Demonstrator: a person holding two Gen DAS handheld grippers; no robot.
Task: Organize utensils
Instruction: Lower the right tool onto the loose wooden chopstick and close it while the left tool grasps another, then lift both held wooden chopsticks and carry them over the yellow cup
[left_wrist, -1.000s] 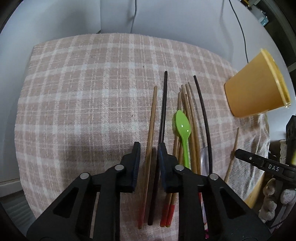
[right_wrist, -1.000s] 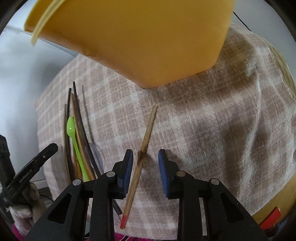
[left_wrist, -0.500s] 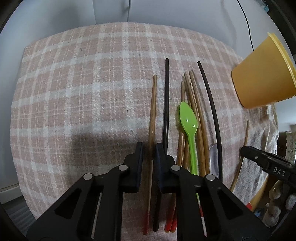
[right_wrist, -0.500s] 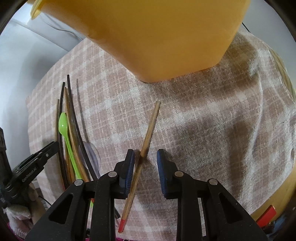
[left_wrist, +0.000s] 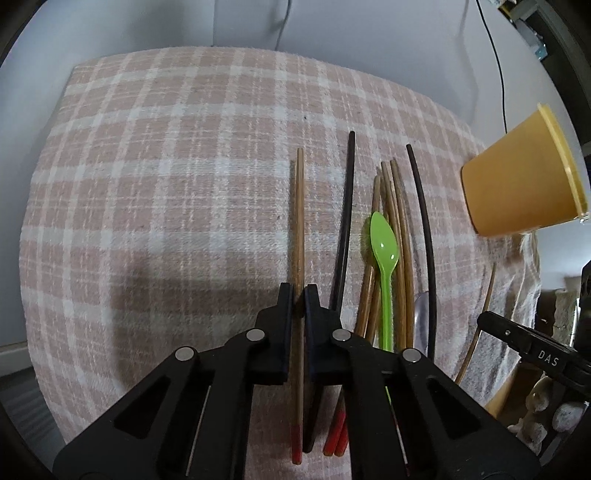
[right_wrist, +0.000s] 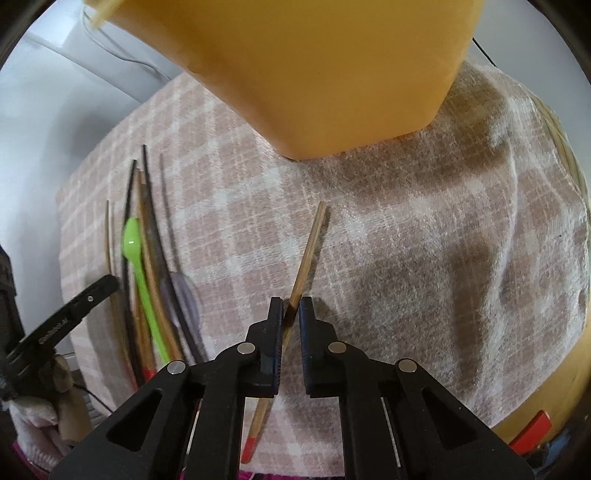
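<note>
A wooden chopstick with a red end (left_wrist: 298, 221) lies on the checked cloth (left_wrist: 166, 184). My left gripper (left_wrist: 299, 291) points down at it, its jaws closing tight on the shaft. Right of it lie a black chopstick (left_wrist: 345, 221), a green plastic spoon (left_wrist: 384, 243) and several more chopsticks (left_wrist: 399, 221). In the right wrist view another red-ended wooden chopstick (right_wrist: 308, 251) lies alone at a slant. My right gripper (right_wrist: 291, 306) has its jaws closing on that one, both pads touching it. The yellow cup (right_wrist: 314, 66) looms just behind.
The yellow cup (left_wrist: 521, 192) stands at the cloth's right edge. A clear plastic spoon (right_wrist: 184, 295) lies among the bundle. The other gripper's black body (left_wrist: 532, 343) shows at the right, over the table edge. A cable (left_wrist: 495, 74) runs down the white wall.
Both grippers have narrowed from a loose straddle to pinching their chopsticks. The left gripper has sunk a little toward the cloth. The chopsticks still lie where they were.
</note>
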